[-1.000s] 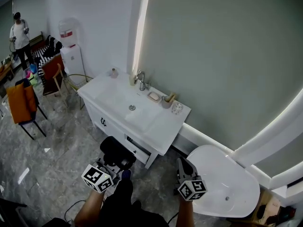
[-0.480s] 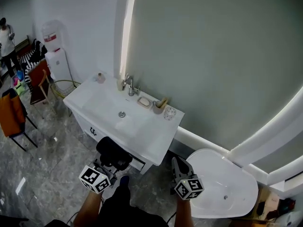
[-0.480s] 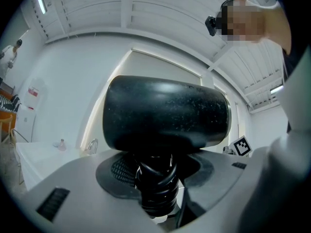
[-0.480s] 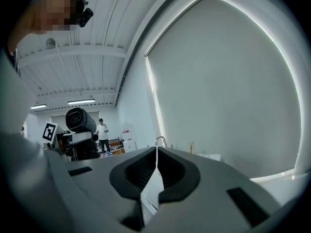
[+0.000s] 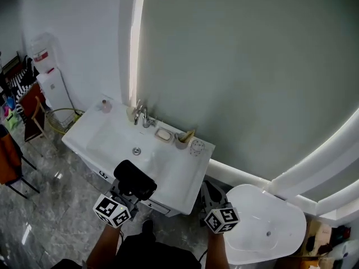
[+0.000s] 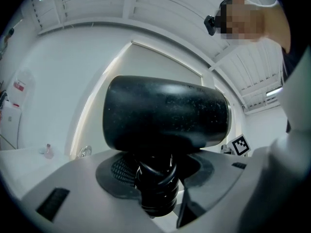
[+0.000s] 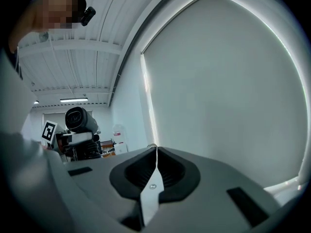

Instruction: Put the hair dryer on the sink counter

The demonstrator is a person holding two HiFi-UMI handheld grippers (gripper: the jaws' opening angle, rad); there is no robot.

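The hair dryer [image 6: 165,113] is carried in the air, its handle standing upright between the fingers of the left gripper [image 6: 155,183], which are closed on it at a moderate width. Its fat black barrel lies crosswise just above the fingertips.

It looks like a stiff, smooth plastic shell. It is probably not heavy, but top-heavy with the barrel riding over the grip, so it may want to tip or twist if the hold slackens. The handle, close under the barrel, seems the right place to hold it. The glossy barrel would likely slip and is too wide.

Beyond the left fingers lies the white table [image 5: 179,175]. In the head view the barrel overlaps its near edge, so I cannot tell whether the dryer is over the top or short of it. Farther past the fingers, along the wall, stand the faucet [image 5: 141,116], a soap dish [image 5: 163,134] and a cup [image 5: 180,140]. The stretch nearest the fingers looks bare.

The right gripper [image 7: 154,152] has its fingers pressed together with nothing between them, pointing toward the wall.

The lower handle and any cord are hidden under the left gripper's body. A ringed black piece sits at the handle, but I cannot tell whether it is a coiled cord or a joint. The barrel's ends are also hard to make out.
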